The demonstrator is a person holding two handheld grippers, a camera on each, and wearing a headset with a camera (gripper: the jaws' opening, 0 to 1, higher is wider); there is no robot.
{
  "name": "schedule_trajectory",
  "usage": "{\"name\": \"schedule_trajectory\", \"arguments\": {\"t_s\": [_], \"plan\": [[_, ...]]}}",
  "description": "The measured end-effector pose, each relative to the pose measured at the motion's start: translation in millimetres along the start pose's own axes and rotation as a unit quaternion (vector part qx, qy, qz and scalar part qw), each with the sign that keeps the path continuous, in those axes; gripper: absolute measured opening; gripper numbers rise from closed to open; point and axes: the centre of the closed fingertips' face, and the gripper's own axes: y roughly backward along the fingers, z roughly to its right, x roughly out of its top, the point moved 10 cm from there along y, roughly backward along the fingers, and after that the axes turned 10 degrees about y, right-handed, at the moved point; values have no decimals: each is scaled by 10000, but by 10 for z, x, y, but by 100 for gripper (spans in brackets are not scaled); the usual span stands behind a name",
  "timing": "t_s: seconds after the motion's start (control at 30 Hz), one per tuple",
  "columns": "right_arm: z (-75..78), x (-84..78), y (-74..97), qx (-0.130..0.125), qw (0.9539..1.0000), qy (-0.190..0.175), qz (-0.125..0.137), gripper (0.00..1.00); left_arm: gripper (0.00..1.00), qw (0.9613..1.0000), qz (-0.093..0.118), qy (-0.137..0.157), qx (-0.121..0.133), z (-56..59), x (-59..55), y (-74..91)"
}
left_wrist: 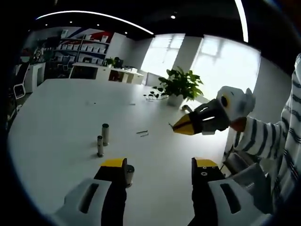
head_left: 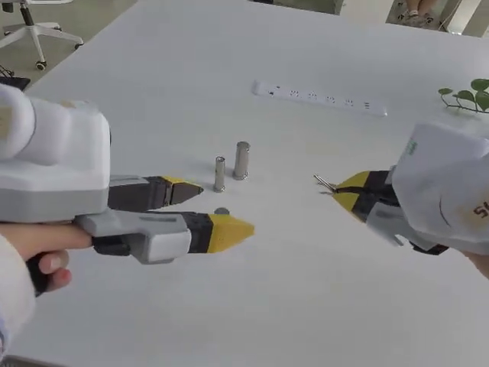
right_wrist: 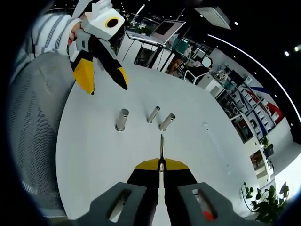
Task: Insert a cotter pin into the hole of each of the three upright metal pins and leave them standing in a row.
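Three upright metal pins stand on the white table. In the head view the tallest pin point(head_left: 242, 160) and a shorter pin point(head_left: 220, 174) stand side by side. The third pin point(head_left: 221, 212) peeks out between the jaws of my left gripper point(head_left: 226, 207), which is open. In the left gripper view that pin point(left_wrist: 129, 173) stands close beside the left jaw. My right gripper point(head_left: 340, 191) is shut on a thin cotter pin point(head_left: 325, 183), whose tip points toward the metal pins point(right_wrist: 153, 114) from a short distance in the right gripper view.
A white power strip point(head_left: 319, 99) lies farther back on the table. A potted plant point(head_left: 467, 95) sits at the far right edge. Two loose cotter pins point(left_wrist: 142, 133) lie on the table beyond the metal pins. An office chair point(head_left: 30, 30) stands off the table's left.
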Motion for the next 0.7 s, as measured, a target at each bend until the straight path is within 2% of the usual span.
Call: {"name": "schedule_trajectory", "arguments": {"t_s": [0.23,0.37,0.47,0.7], "plan": [[-207,154,68,5,9994,12,346,0,44,9996,-69,126,-255,50,41,-105],[-324,208,46,84,9992,91,383,0,40,9993,-80,108,-353,85,41,-149],[-411,222,0,177,9990,131,383,0,36,9990,-228,51,-393,98,3,-197],[-494,287,-12,239,9986,207,422,0,28,9978,-414,24,-517,133,-59,-266]]}}
